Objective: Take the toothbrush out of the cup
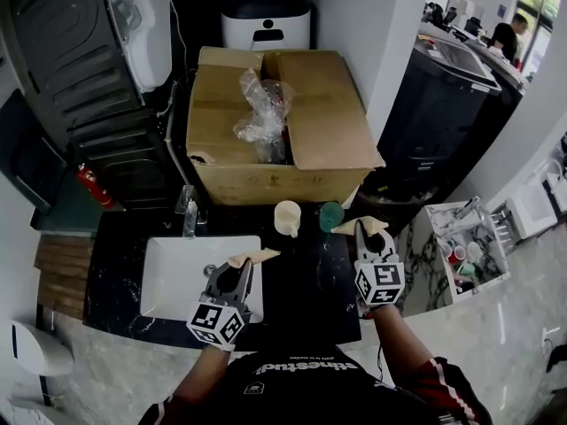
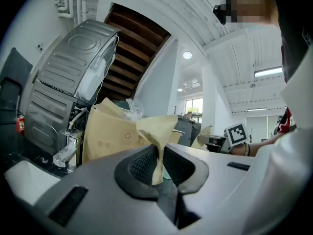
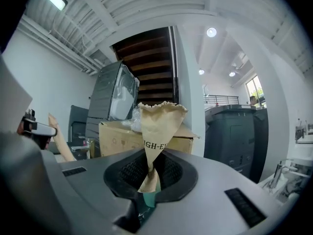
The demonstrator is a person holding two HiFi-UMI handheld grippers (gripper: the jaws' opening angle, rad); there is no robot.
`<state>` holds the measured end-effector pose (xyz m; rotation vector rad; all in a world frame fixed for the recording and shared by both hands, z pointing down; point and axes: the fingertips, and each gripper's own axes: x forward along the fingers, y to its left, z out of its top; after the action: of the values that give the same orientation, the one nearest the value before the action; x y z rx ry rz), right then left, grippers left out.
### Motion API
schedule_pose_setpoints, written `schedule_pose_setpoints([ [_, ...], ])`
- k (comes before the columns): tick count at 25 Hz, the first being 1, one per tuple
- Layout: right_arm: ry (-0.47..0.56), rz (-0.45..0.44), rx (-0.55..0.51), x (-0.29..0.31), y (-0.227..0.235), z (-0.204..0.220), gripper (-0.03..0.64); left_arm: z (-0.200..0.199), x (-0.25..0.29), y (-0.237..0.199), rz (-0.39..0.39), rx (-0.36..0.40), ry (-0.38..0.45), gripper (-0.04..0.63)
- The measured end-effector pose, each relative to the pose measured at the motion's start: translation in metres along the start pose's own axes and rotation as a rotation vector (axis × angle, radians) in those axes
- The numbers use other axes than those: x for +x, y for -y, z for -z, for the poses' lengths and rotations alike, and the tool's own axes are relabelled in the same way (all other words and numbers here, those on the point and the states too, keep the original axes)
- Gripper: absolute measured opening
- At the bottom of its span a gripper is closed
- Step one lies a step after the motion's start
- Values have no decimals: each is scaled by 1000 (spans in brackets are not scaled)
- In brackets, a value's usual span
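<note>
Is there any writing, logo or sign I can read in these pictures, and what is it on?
"IGH-E": cut-off print on the paper packet pinched in the right gripper.
Recycling sign: on the cardboard box; the marks beside it are too blurred to read.
White print on the person's shirt: too small to read.
Marker cube: black-and-white pattern, no words.

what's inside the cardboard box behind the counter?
Crumpled clear plastic sticks up out of the open cardboard box. Something dark sits under it, but I can't tell what. The flaps and walls hide the rest.
</note>
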<state>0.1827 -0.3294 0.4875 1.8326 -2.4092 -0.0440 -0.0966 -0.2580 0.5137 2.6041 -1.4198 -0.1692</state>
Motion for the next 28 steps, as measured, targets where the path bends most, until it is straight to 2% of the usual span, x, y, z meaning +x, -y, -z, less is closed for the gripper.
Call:
schedule_pose_setpoints([
  [6,-36,-45,23,-40,-31,13,58,-1,9,9,30,31,-6,46],
  [11,-63,-78,25,-74,-57,17,58,1,12,19,61,90,-27,46],
  [16,-94,-47,46,-103,-71,32,58,3,11,24,71,137,-42,46],
  [24,-126,-39,63,-106,-74,43,58,9,12,27,80,140,-56,46],
  [28,-102,-54,57,-105,-78,39,58,8,9,27,78,136,-52,46],
])
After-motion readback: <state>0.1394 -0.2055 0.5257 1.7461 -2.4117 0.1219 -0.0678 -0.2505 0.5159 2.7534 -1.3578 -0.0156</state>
